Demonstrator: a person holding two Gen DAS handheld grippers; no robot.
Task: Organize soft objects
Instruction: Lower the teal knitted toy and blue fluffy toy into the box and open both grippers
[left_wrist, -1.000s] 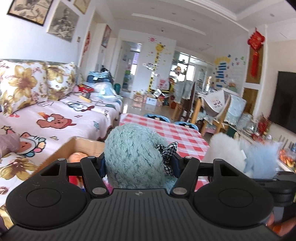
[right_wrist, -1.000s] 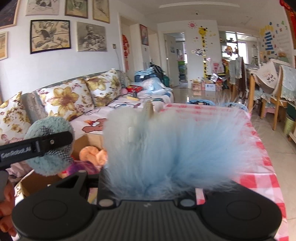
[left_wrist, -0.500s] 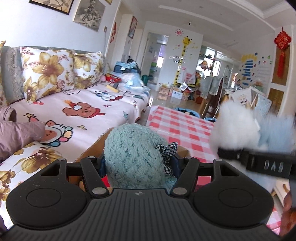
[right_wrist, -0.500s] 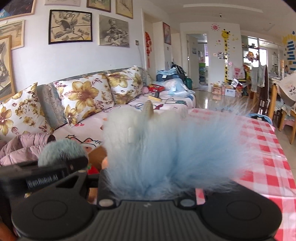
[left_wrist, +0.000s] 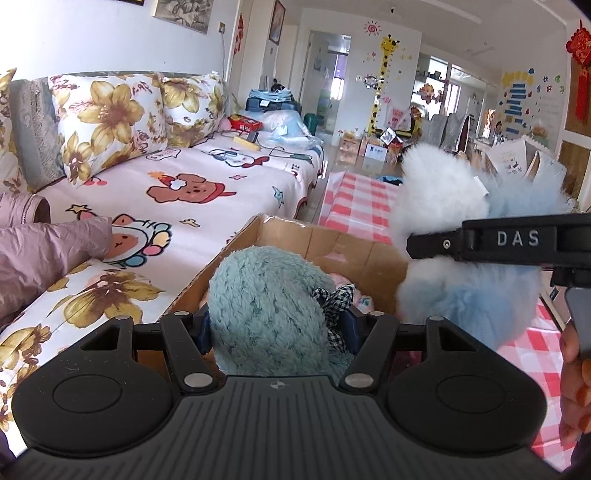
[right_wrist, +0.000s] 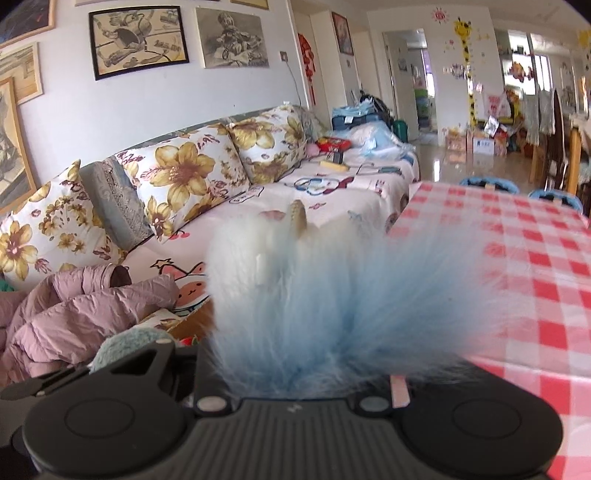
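Left wrist view: teal plush toy (left_wrist: 266, 306) clenched between left fingers (left_wrist: 202, 328), fluffy blue-white toy (left_wrist: 461, 236) between right fingers (left_wrist: 436, 245)

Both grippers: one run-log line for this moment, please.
left gripper: shut on teal plush | right gripper: shut on blue-white fluffy toy | cardboard box: below

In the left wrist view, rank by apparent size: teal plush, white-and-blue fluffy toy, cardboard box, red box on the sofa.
Largest to smallest, as seen:
1. teal plush and white-and-blue fluffy toy: alike, both near the camera, so unranked
2. cardboard box, partly hidden
3. red box, far off
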